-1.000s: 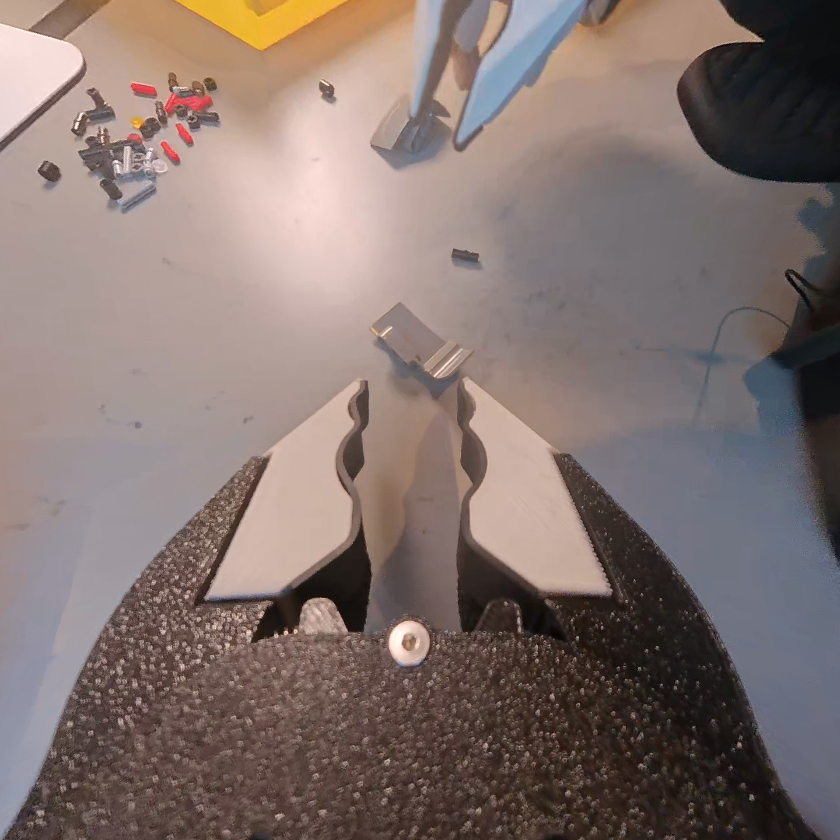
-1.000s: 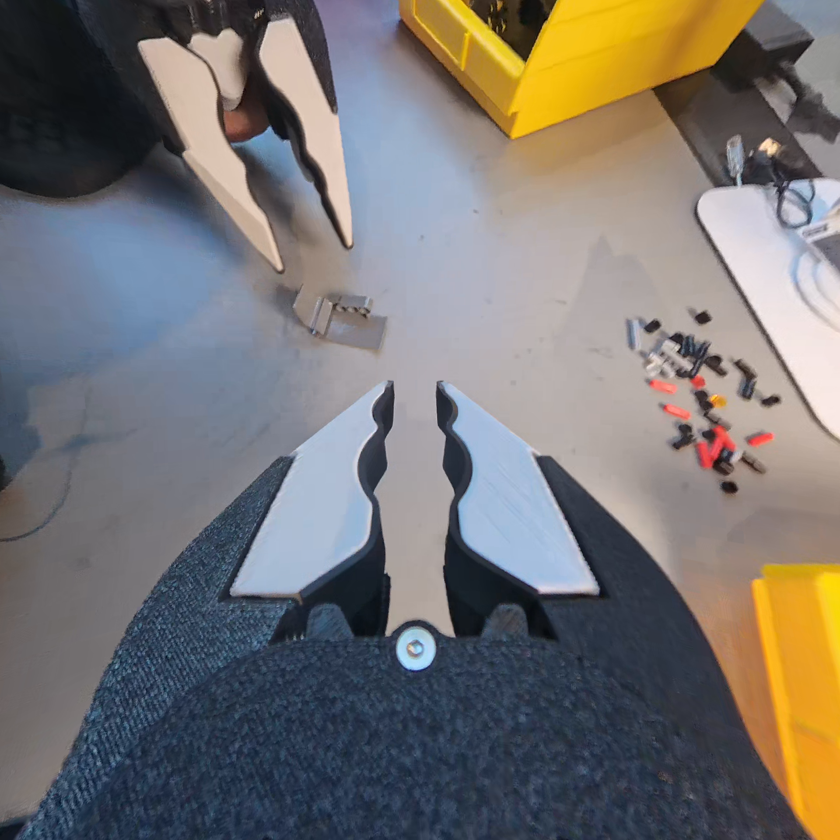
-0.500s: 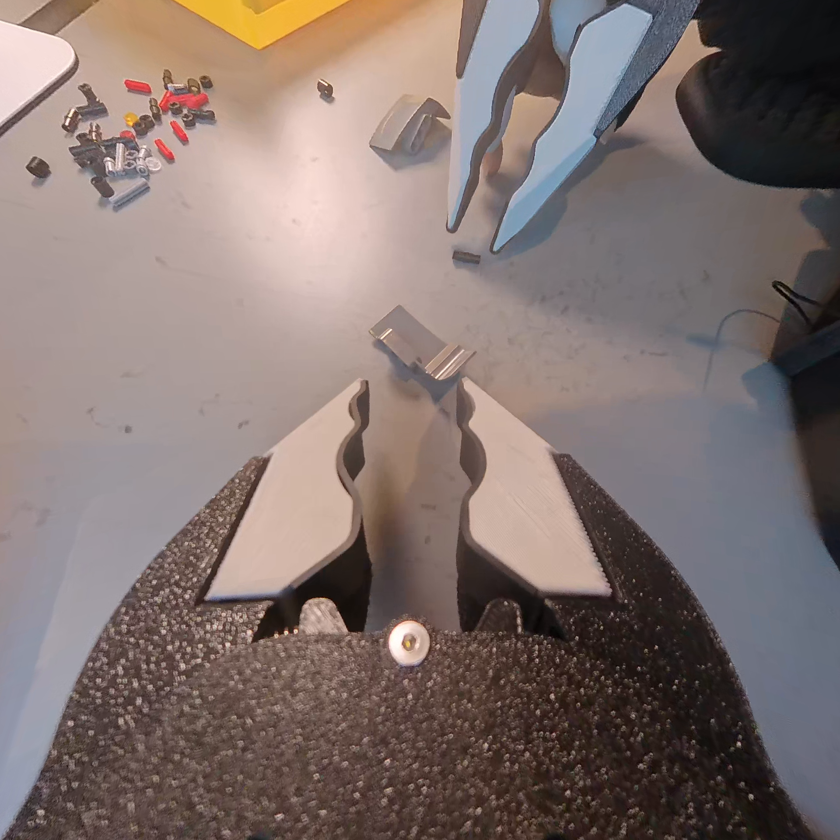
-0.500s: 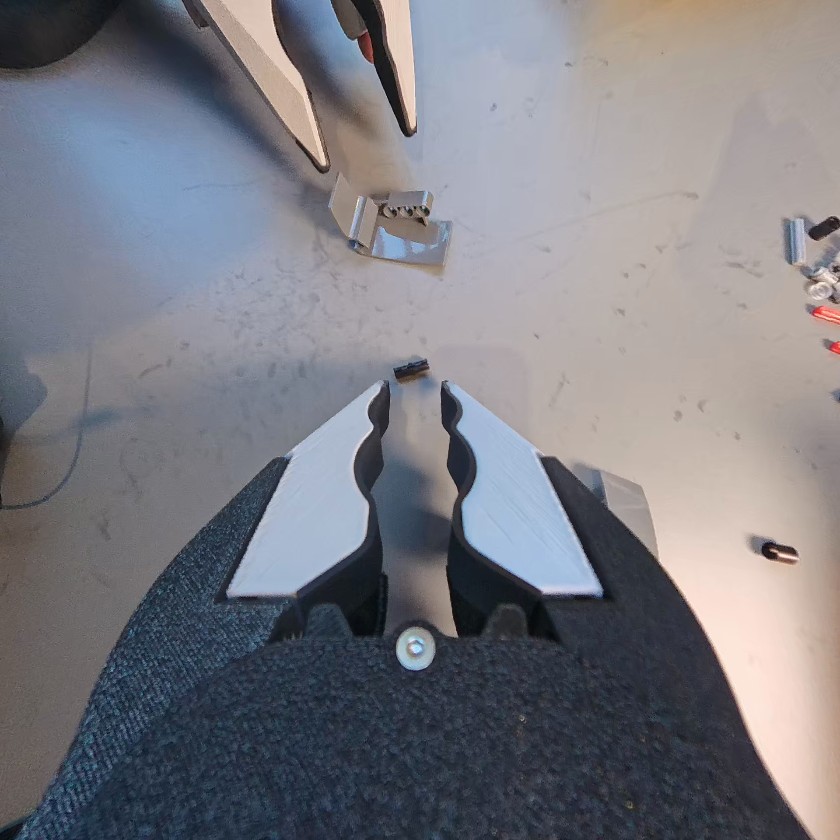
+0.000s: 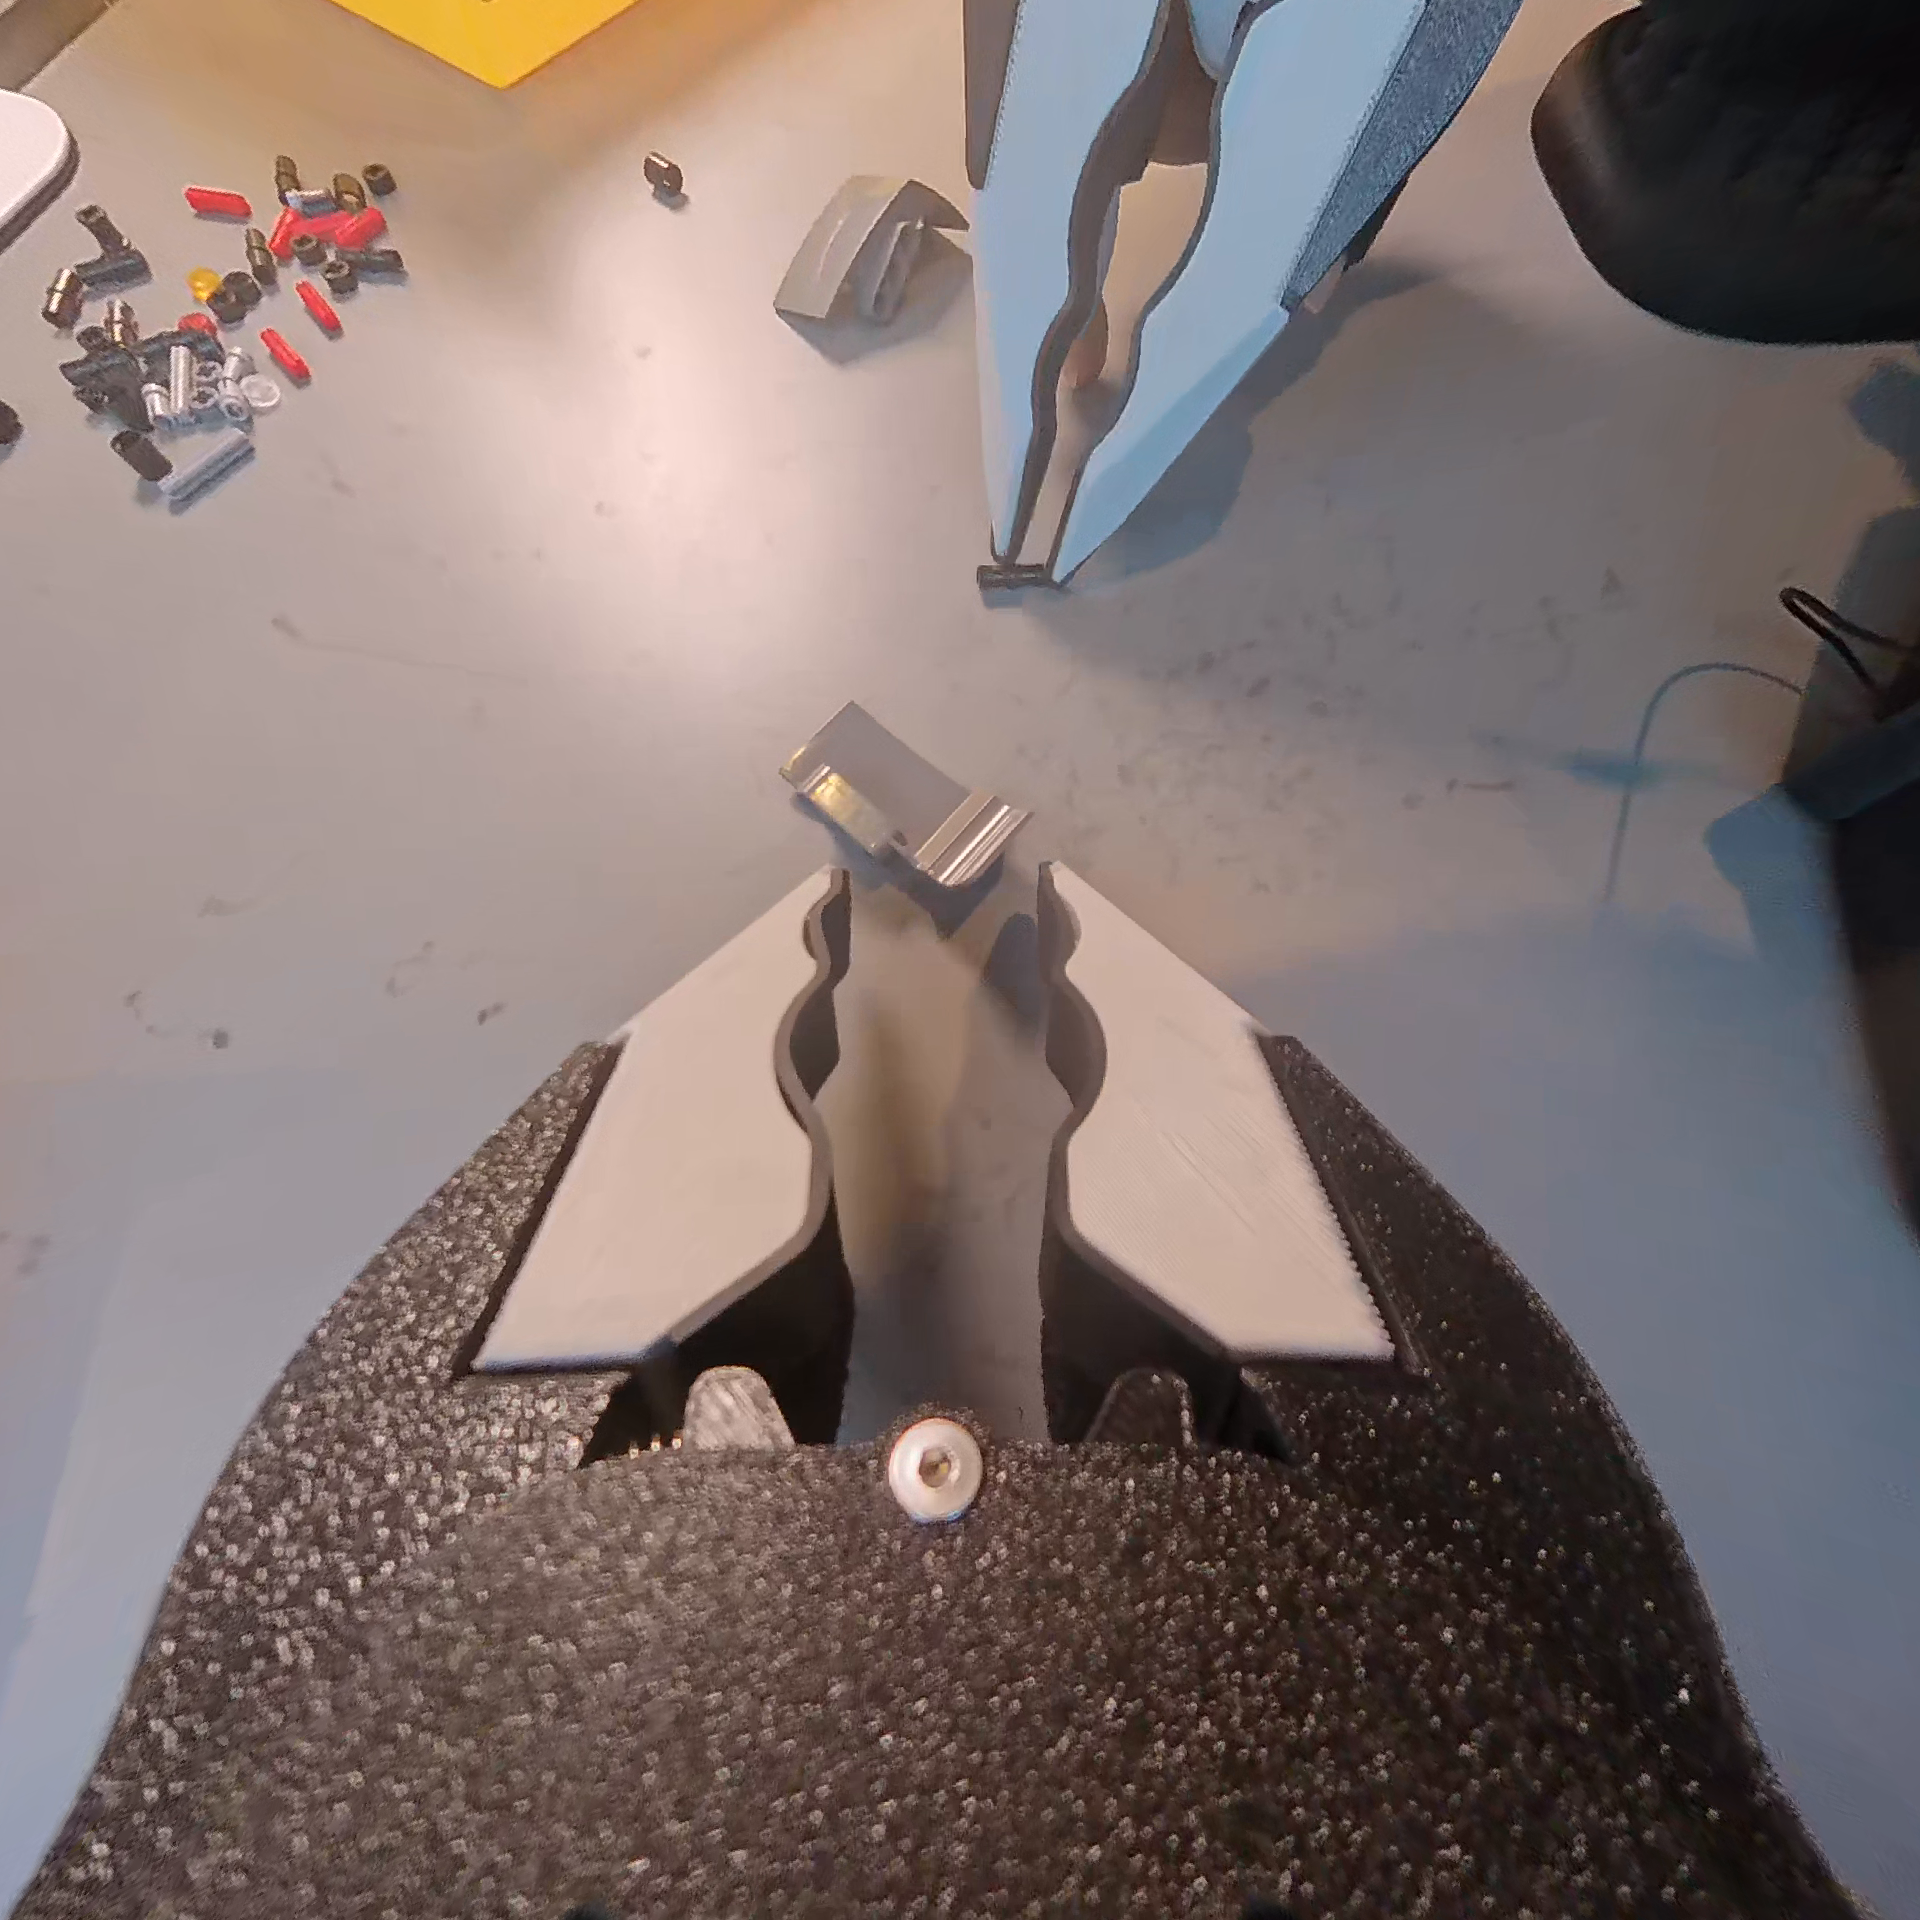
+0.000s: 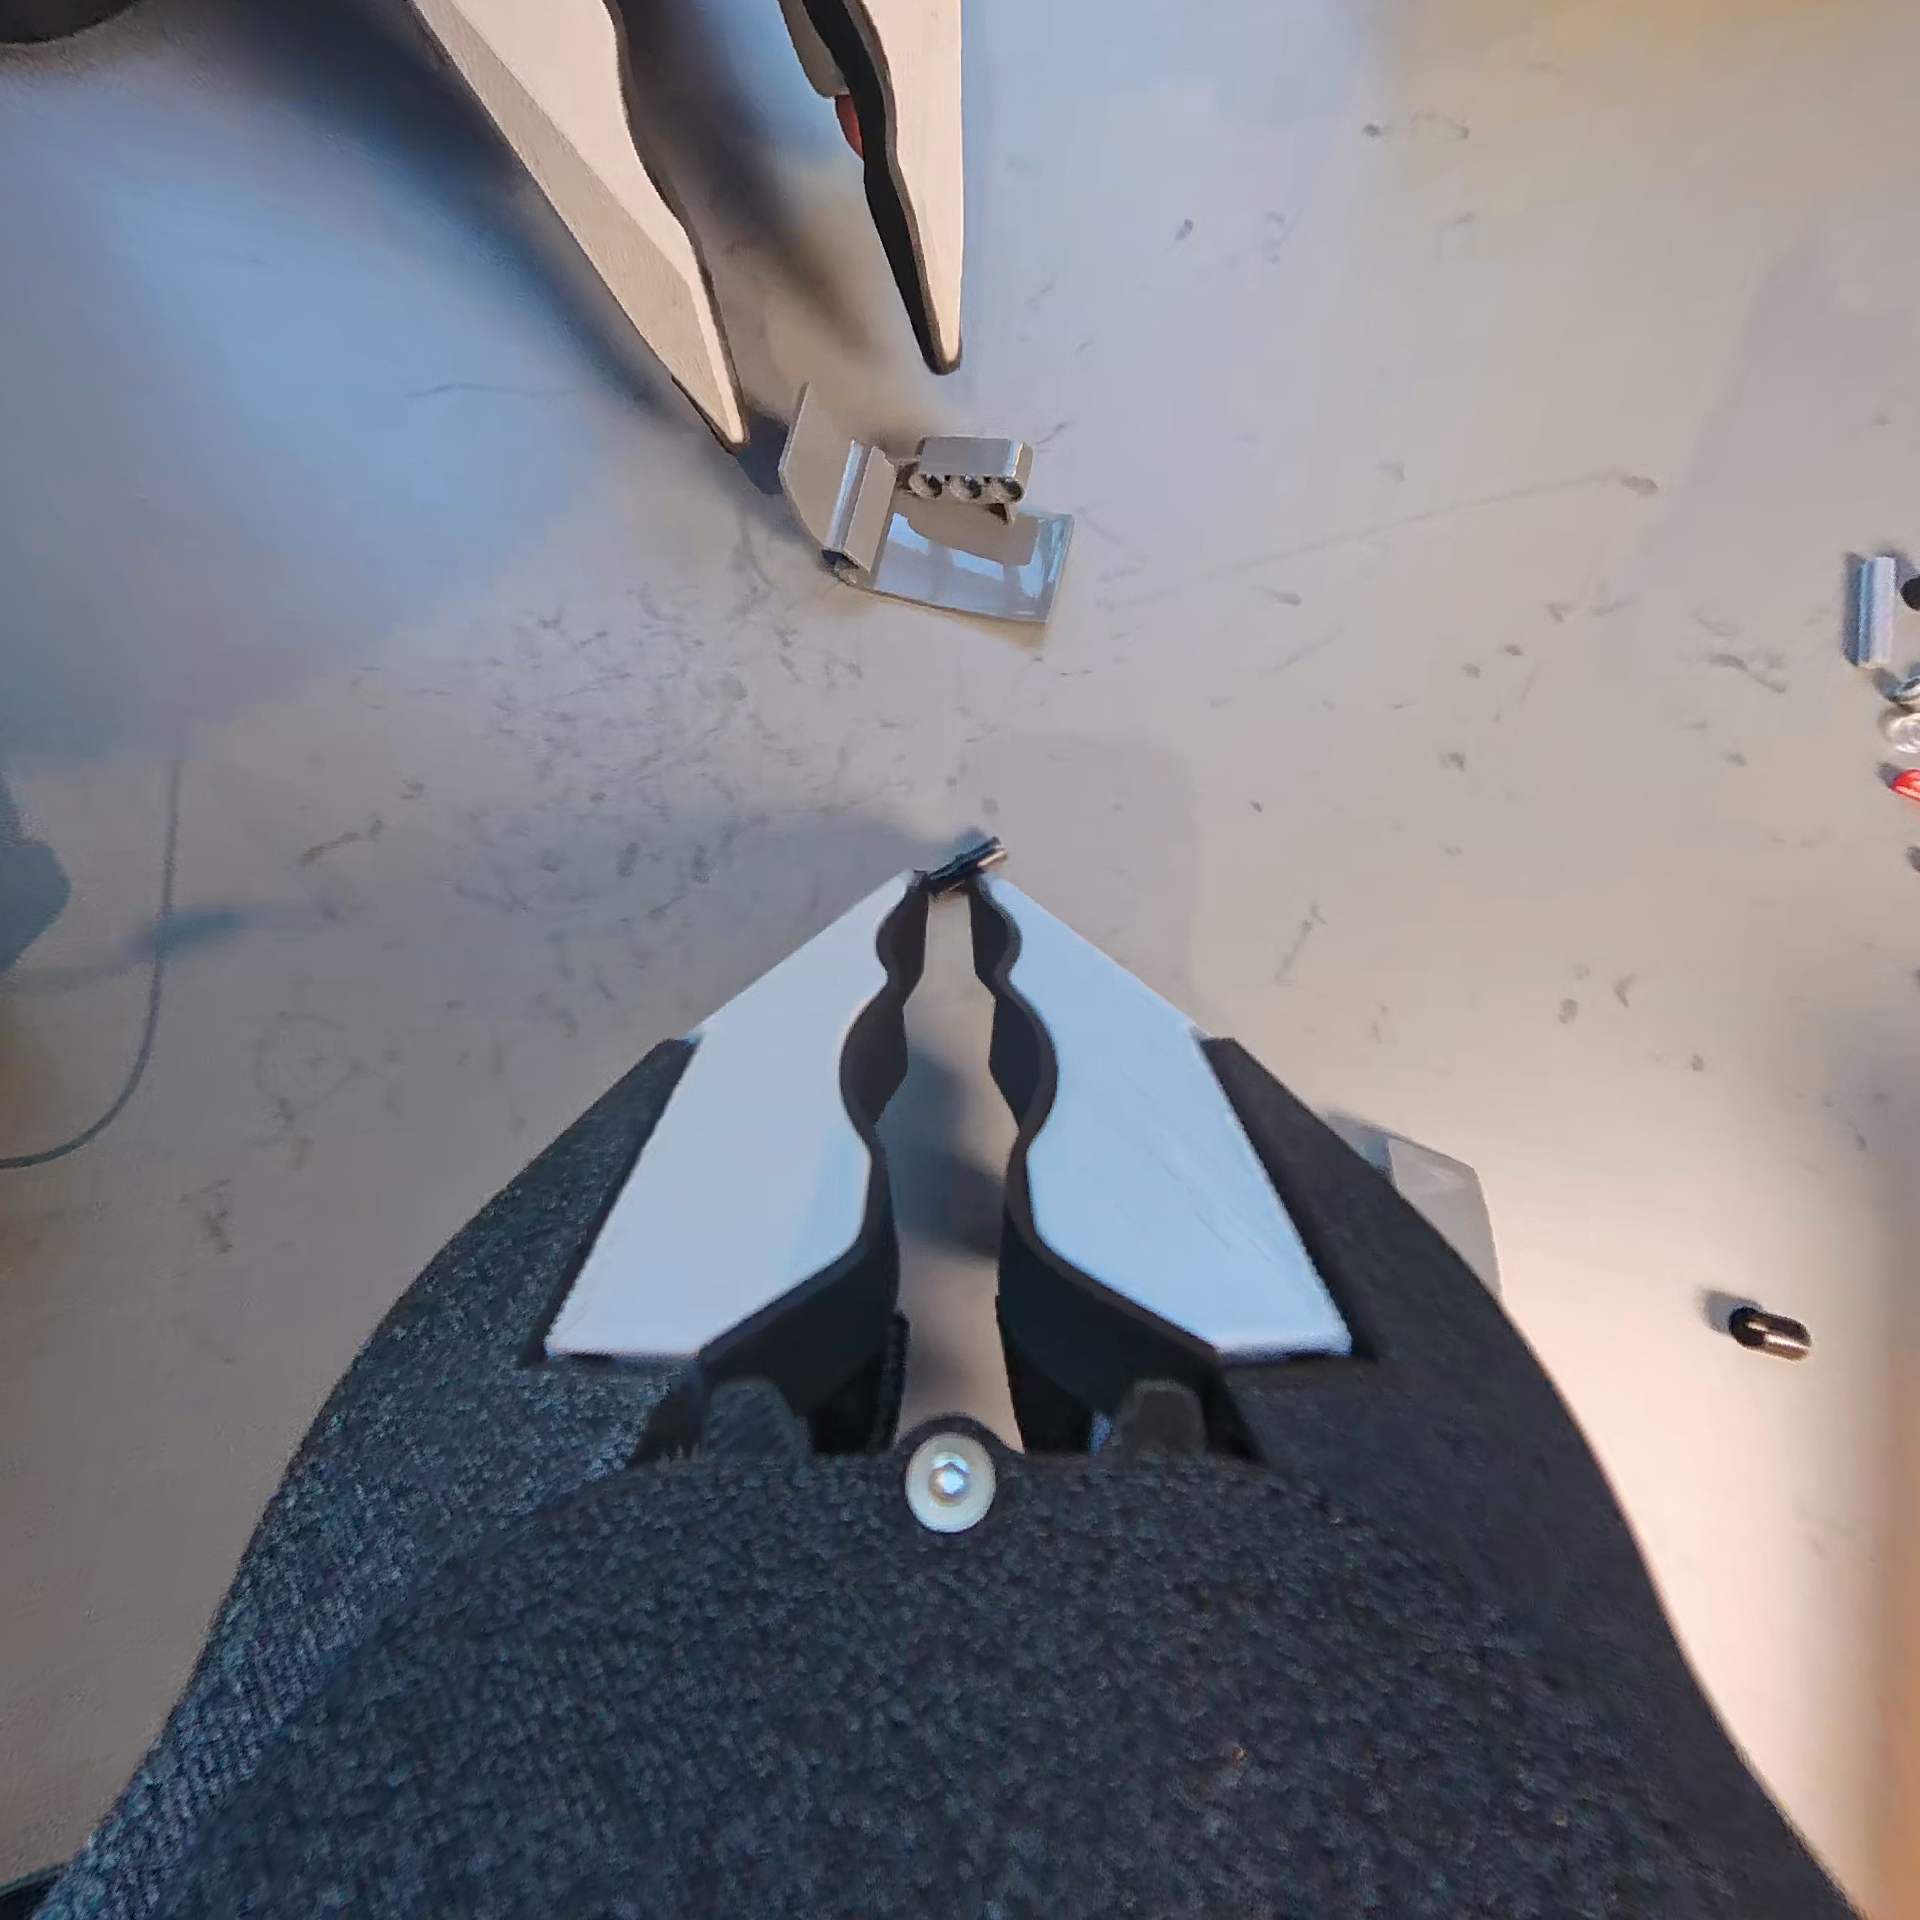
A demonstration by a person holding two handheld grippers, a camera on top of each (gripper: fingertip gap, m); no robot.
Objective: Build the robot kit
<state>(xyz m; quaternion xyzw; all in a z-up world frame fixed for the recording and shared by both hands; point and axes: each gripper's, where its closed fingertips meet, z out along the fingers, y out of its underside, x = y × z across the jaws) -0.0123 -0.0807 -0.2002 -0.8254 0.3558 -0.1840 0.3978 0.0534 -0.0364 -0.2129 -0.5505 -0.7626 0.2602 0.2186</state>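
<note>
The left gripper [image 5: 940, 883] has its jaws apart and empty in the left wrist view, with a grey folded plastic piece [image 5: 899, 805] lying on the table [image 5: 520, 675] just ahead of its fingertips, its long axis slanting from upper left to lower right across the gap. Farther off, the right gripper [image 5: 1029, 569] points down with its tips closed around a small black pin [image 5: 1006, 578], which lies crosswise at the tips. A second grey piece [image 5: 862, 265] sits beyond, partly cut off by that gripper, and a scatter of small red and black parts [image 5: 208, 312] lies far left.

In the right wrist view, the right gripper's [image 6: 951, 883] jaws are nearly together, pinching the black pin [image 6: 961, 862] at the very tips; whether it is lifted off the table cannot be told. The grey folded piece [image 6: 935, 530] lies ahead, much nearer the left gripper [image 6: 842, 400].
</note>
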